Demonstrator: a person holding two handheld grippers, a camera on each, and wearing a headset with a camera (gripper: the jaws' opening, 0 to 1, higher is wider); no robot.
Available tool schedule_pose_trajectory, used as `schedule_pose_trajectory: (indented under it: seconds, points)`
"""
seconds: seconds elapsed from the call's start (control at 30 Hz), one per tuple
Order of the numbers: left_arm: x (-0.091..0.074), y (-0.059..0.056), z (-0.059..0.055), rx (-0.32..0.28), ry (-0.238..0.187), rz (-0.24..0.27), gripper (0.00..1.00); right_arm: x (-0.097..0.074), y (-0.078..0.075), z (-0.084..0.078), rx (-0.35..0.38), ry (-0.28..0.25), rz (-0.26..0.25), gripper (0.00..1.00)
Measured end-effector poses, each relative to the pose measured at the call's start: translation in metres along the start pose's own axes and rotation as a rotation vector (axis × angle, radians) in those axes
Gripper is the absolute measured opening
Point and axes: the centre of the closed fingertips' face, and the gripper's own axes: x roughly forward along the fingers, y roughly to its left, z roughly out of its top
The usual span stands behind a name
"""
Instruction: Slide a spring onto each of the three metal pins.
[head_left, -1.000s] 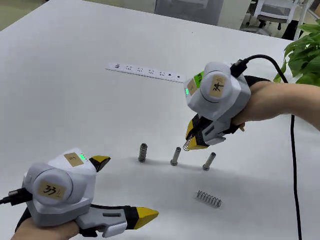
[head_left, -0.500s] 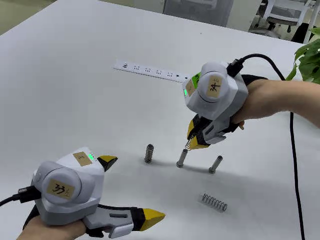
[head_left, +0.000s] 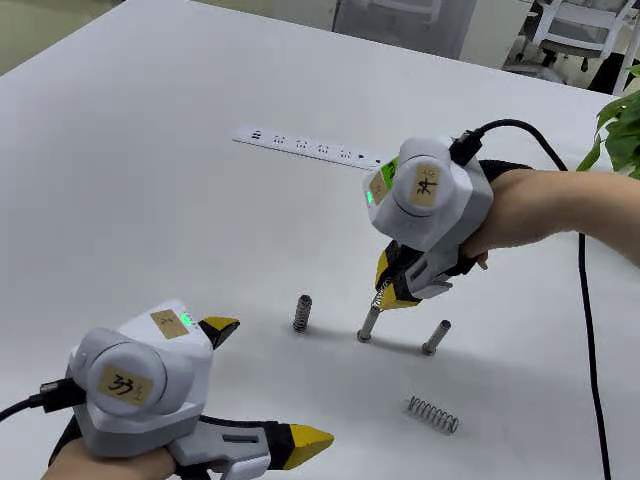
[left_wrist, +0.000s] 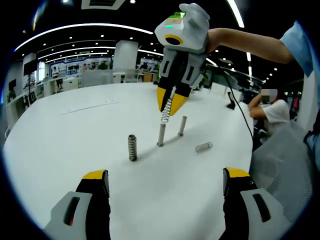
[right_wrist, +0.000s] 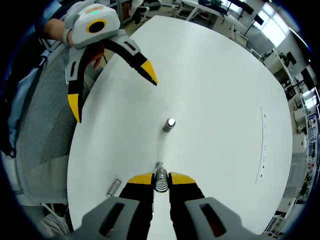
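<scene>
Left gripper (head_left: 265, 381) and right gripper (head_left: 388, 288): grey-white housings, black fingers (head_left: 298, 438), yellow tips, tan handwritten labels (head_left: 428, 185), green lights (head_left: 372, 197), black cables (head_left: 584, 300).

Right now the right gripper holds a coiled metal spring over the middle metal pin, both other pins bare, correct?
No: the head view shows a spring on the left metal pin. The right pin is bare; the right gripper holds a second spring over the middle pin.
</scene>
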Motion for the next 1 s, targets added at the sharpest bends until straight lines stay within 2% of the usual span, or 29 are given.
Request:
schedule_pose_trajectory:
  seconds: [1.0]
  points:
    - [0.001, 0.000, 0.001, -0.008, -0.004, -0.008, 0.95, 0.015, 0.000, -0.007, -0.028, 0.058, 0.035, 0.12]
